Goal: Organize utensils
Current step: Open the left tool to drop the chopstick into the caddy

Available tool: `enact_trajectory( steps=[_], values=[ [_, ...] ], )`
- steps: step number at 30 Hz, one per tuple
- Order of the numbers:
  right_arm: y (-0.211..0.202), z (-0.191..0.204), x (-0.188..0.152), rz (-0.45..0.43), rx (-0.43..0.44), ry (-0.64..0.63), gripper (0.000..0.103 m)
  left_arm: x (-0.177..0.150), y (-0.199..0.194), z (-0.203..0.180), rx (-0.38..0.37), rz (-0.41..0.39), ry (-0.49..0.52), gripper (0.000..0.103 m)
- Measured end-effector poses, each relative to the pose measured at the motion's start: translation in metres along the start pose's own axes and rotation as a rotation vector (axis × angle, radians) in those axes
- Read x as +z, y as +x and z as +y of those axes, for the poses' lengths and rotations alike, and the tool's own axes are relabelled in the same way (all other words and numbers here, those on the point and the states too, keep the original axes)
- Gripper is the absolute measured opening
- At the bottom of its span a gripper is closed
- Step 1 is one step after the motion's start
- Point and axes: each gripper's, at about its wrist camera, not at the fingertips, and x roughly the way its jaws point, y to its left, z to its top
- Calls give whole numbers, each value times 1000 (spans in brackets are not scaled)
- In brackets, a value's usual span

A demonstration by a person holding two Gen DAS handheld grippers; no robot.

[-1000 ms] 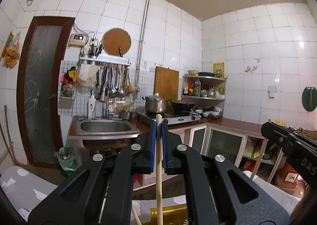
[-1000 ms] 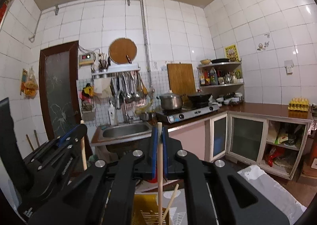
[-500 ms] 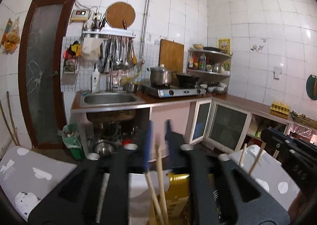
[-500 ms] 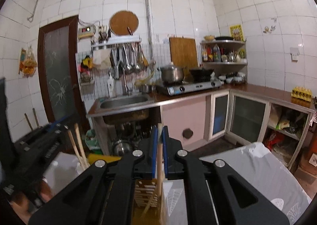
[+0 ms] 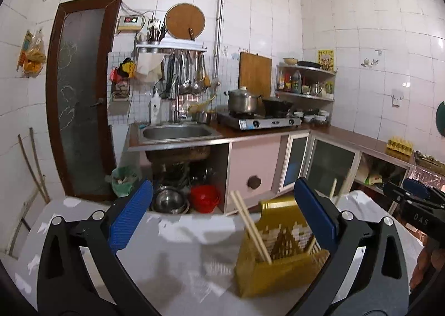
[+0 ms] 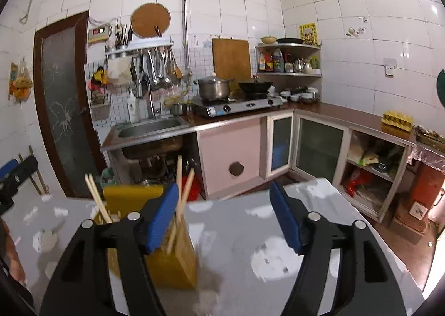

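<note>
The left hand-held gripper (image 5: 222, 217) is shown with its blue-padded jaws spread wide apart and empty above the grey cloth-covered bench (image 5: 178, 254). A yellow perforated plastic utensil holder (image 5: 278, 260) stands on the bench between the jaws, nearer the right one, with a pair of pale wooden chopsticks (image 5: 249, 225) leaning in it. In the right wrist view, the right hand-held gripper (image 6: 224, 216) is likewise seen spread apart and empty; the holder (image 6: 172, 263) lies behind its left jaw, and a second pair of chopsticks (image 6: 182, 199) is revealed, largely hidden in the left view.
</note>
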Motion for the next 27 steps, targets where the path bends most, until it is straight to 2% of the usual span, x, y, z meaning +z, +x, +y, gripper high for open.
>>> enact_trajectory(
  steps=[6,12,17,24,27],
  values=[
    [-15,2,-58,112,-27,-18,72,-39,-23,7,19,96,-5,98],
    [-14,7,-114,240,-35,4,72,-84,-22,12,38,205,12,98],
    [-9,15,-153,323,-58,-20,72,-125,-8,17,8,361,-44,98],
    [-9,17,-174,419,-66,-7,72,-166,8,1,-5,484,19,98],
    [-11,20,-178,449,-71,-9,71,-175,11,-2,8,511,27,98]
  ],
)
